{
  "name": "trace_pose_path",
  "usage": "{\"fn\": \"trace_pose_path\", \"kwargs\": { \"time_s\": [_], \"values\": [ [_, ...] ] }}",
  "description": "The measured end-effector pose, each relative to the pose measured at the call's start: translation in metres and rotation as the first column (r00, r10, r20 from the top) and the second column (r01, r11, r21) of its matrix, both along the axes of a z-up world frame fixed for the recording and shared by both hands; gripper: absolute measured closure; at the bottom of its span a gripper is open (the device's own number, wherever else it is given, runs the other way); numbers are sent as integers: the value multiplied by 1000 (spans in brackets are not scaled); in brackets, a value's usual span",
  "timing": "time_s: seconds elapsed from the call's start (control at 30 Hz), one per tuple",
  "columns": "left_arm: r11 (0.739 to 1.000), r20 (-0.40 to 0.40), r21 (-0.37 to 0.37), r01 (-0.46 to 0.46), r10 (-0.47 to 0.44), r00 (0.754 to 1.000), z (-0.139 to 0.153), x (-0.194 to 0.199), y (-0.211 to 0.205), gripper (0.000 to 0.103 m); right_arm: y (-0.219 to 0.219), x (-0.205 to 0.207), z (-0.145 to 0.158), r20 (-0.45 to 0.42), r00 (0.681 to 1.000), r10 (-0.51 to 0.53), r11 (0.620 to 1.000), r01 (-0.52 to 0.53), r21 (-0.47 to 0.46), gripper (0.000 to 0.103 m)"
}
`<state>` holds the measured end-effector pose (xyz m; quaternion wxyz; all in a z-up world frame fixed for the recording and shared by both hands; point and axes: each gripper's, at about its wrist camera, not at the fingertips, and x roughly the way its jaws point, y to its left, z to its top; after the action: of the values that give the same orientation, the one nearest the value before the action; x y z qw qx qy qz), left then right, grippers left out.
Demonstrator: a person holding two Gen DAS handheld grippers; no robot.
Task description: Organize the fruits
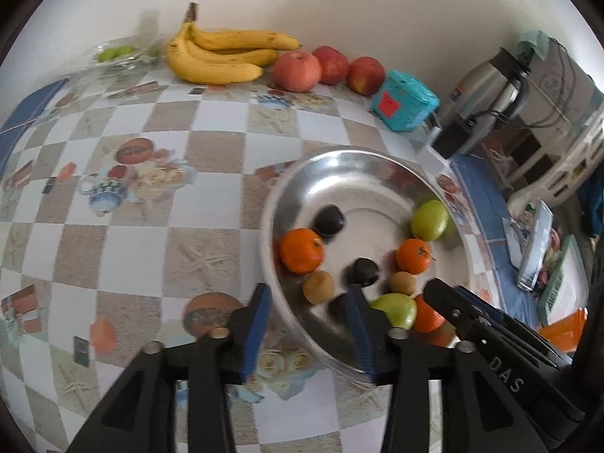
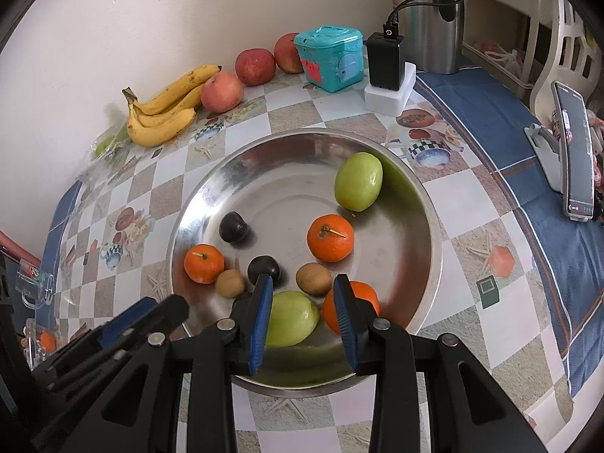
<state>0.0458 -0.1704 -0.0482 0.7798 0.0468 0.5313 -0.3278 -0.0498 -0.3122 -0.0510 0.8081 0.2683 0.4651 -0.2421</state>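
A steel bowl (image 2: 434,234) holds two green fruits (image 2: 358,181), three oranges (image 2: 330,238), dark plums (image 2: 233,227) and two small brown fruits (image 2: 230,283). My right gripper (image 2: 303,280) hangs over the bowl's near side, jaws apart. The nearer green fruit (image 2: 292,319) shows between them, with a gap at the right pad. My left gripper (image 1: 308,290) is open and straddles the bowl's rim (image 1: 271,204), one finger outside, one inside beside a dark plum (image 1: 338,307). The right gripper (image 1: 434,288) appears at its right. Bananas (image 1: 215,56) and three apples (image 1: 296,71) lie by the wall.
Behind the bowl stand a teal box (image 2: 332,58), a black charger (image 2: 385,60) on a white block and a steel kettle (image 2: 426,19). A phone on a stand (image 2: 573,154) is at the right. A clear bag with green fruit (image 1: 117,53) lies left of the bananas.
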Motion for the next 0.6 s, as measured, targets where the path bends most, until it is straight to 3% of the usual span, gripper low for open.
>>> {"fn": "trace_pose_path", "kwargs": {
  "time_s": [0.03, 0.13, 0.2, 0.27, 0.37, 0.6],
  "values": [
    [1000, 6, 6, -18, 18, 1000, 0, 2, 4, 39, 1, 0, 0, -3, 1000, 2, 1000, -2, -3, 67],
    [996, 19, 54, -74, 73, 997, -4, 11, 13, 29, 3, 0, 0, -12, 1000, 5, 1000, -6, -15, 41],
    [989, 31, 93, -113, 110, 993, -9, 16, 19, 20, 4, 1, 0, -17, 1000, 14, 1000, -14, -18, 40],
    [978, 52, 143, -153, 147, 988, -15, 22, 27, 8, 6, 2, -1, -30, 999, 20, 999, -21, -33, 32],
    [964, 93, 192, -182, 167, 982, -19, 28, 35, 2, 9, 5, -2, -50, 998, 35, 998, -38, -58, 26],
    [929, 193, 293, -224, 172, 966, -24, 37, 48, 0, 18, 8, -5, -57, 996, 74, 993, -79, -87, 23]
  ]
}}
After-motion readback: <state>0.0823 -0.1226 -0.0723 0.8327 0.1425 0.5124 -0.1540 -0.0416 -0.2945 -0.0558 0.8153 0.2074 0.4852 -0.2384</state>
